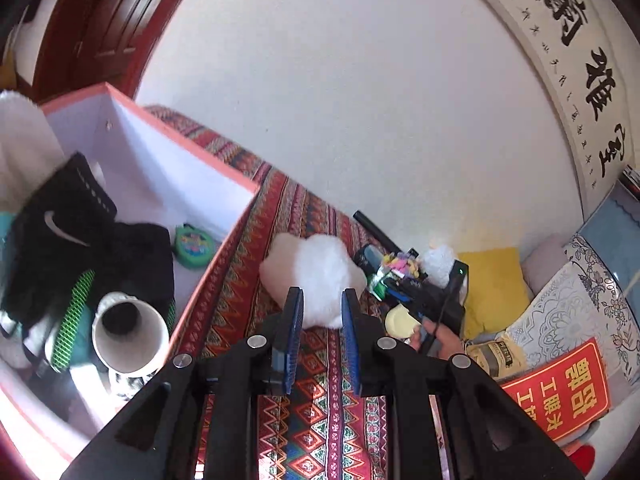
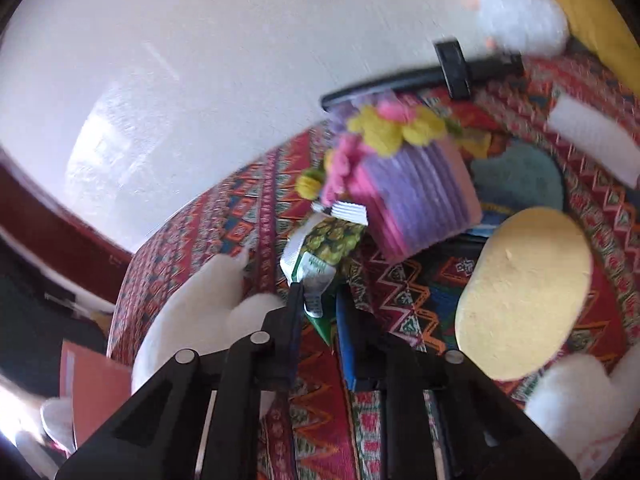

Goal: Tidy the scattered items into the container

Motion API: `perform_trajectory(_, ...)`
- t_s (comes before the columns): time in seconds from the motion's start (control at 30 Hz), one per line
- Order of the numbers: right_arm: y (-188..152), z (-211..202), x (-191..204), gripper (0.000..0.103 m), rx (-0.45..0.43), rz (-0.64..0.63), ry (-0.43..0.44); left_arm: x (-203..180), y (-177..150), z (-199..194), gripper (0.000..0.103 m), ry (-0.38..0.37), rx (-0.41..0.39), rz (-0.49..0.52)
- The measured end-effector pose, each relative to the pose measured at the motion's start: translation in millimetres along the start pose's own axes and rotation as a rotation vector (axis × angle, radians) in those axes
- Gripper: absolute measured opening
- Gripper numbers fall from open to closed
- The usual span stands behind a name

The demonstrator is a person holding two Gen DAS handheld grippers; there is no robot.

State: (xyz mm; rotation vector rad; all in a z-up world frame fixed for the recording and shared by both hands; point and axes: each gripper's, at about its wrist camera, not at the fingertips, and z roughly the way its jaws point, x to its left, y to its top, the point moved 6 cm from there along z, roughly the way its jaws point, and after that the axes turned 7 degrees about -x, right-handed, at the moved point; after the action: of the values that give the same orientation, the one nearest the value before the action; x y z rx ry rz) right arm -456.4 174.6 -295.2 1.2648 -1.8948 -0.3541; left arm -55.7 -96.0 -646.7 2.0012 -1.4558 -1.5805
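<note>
The right gripper (image 2: pixel 318 308) had come together on the near corner of a green snack packet (image 2: pixel 320 256), its pads pinching the crinkled foil edge where the packet lay on the patterned bed cover (image 2: pixel 400 296). That packet looked light and floppy, slick on its printed face, so a hold on the sealed seam seemed the safest spot; taken by the belly it would likely buckle and slip.

Just beside it, to the right, sat a pale yellow oval sponge (image 2: pixel 524 292), soft and easy to squash. Behind the packet leaned a purple-and-pink knitted pot (image 2: pixel 416 196) topped with woolly flowers, light but likely to tip. Farther back a black comb (image 2: pixel 420 76) lay along the wall, stiff and thin.

Over on the other side, the left gripper (image 1: pixel 320 316) hovered with its blue pads nearly together and nothing between them. Beyond its tips rested a fluffy white cushion (image 1: pixel 316 276), soft and bulky. To its left stood the pink-edged box (image 1: pixel 152 120), the container for all this, already holding a black sock with a white swoosh (image 1: pixel 64 232), a white cup (image 1: pixel 132 332) on its side and a small green toy (image 1: pixel 194 246).
</note>
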Motion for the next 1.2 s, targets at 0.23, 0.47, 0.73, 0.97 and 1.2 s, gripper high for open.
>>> perform_trajectory(0.23, -6.4, -93.2, 47.4, 0.002, -0.068, -0.122, 0.156, 1.2, -2.4, -3.6, 0.015, 0.006, 0.044, 0.037)
perform_trajectory(0.47, -31.4, -135.2, 81.3, 0.002, -0.076, -0.138, 0.303, 0.1, -83.9, 87.9, 0.075, 0.17, 0.306, 0.145)
perform_trajectory(0.73, -95.5, -26.0, 43.0, 0.06, 0.223, -0.248, -0.089, 40.8, -139.9, 161.2, 0.075, 0.36, 0.461, 0.13)
perform_trajectory(0.97, -113.3, 7.8, 42.4, 0.034, 0.216, -0.346, -0.087, 29.6, -150.6, 182.6, 0.097, 0.365, 0.401, 0.309)
perform_trajectory(1.2, -118.7, -50.2, 32.1, 0.01, 0.152, -0.149, 0.122, 30.4, -159.9, 169.2, 0.015, 0.115, 0.469, 0.02)
